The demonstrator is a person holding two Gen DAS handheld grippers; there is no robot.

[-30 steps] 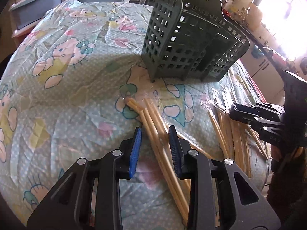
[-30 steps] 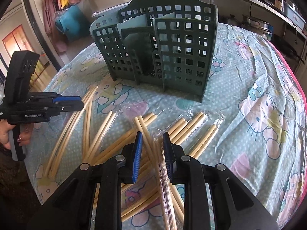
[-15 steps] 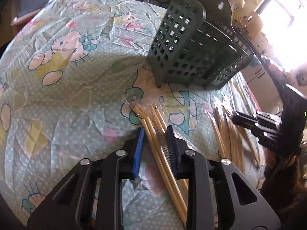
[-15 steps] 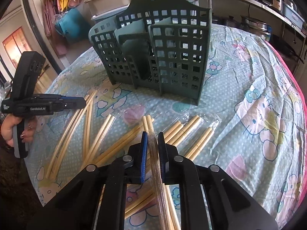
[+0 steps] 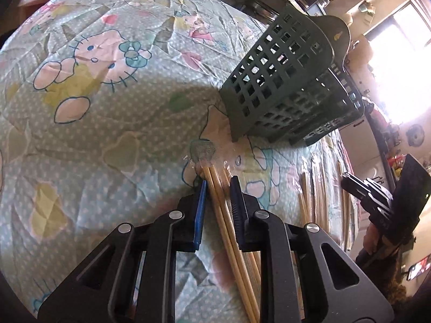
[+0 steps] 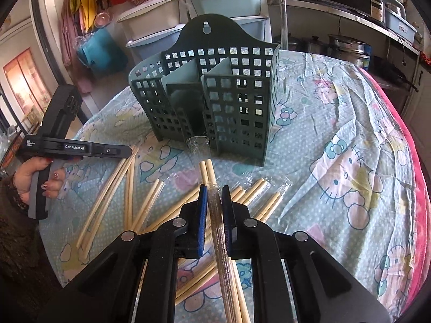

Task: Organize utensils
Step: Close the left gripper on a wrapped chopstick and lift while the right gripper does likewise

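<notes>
Both black grippers just clamped: left gripper on wrapped bamboo chopsticks, right gripper on another wrapped pair. Next up, probably the dark green slotted plastic caddy.

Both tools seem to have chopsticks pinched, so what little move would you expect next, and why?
Probably lift the right tool and carry its wrapped chopstick pair toward the green holder. Its blue pads already clamp the pair, the tips point at the holder, and the compartments look empty.
</notes>
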